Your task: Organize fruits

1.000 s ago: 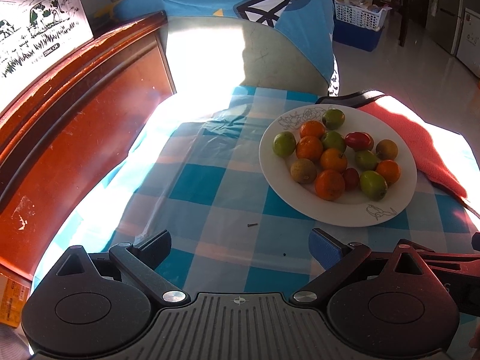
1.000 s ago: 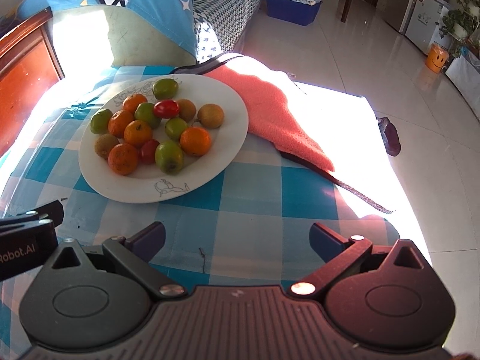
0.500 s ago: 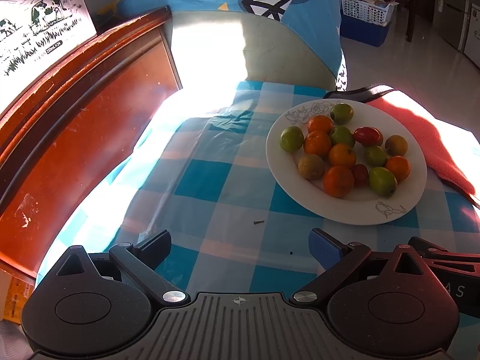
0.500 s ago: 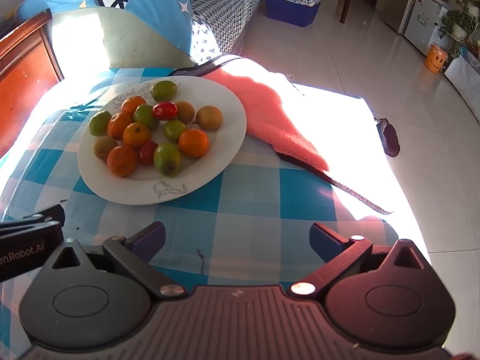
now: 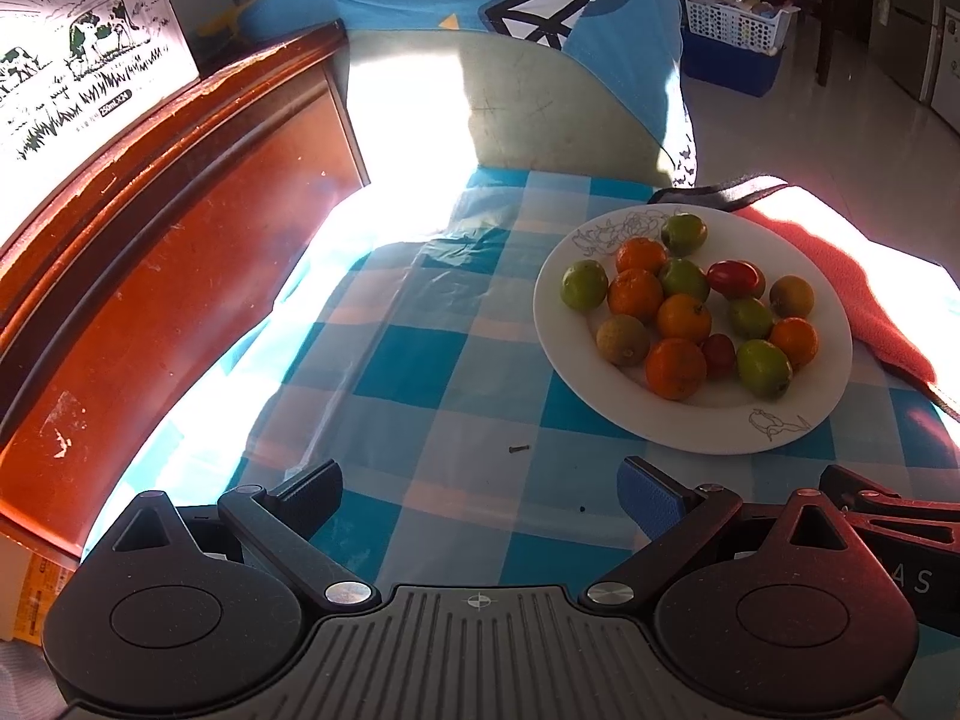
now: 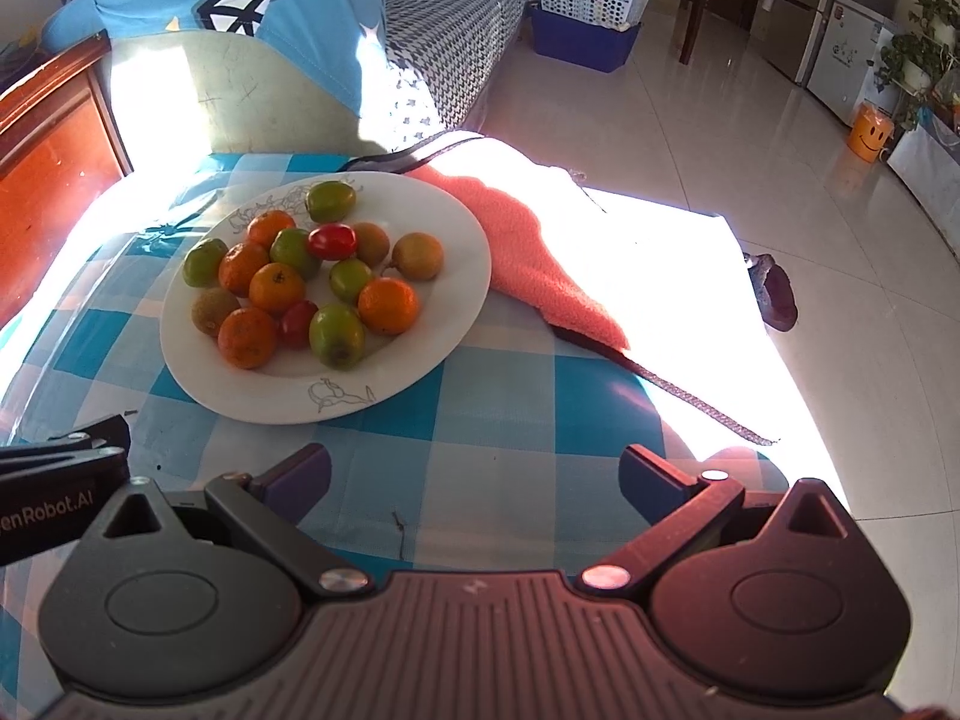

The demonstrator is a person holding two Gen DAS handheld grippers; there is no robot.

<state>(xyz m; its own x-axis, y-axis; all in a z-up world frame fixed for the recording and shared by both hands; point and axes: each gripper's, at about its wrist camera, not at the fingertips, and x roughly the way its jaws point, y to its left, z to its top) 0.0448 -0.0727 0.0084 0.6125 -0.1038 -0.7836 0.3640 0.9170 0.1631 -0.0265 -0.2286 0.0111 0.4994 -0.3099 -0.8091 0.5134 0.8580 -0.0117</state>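
Here both claws hang released and empty; the plate [image 6: 456, 324] of fruits [image 6: 336, 333] lies ahead-left of the right gripper [image 6: 474, 468], ahead-right of the left gripper [image 5: 480, 483], toward the table's far edge.

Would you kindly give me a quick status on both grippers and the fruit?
Left gripper open, empty. Right gripper open, empty. Fruit all piled on white plate, untouched. Orange cloth beside plate; approach clear.

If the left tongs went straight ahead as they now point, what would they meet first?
Probably the checked tablecloth: the open left tongs aim left of the plate of fruit, with only cloth ahead. Depth is uncertain.
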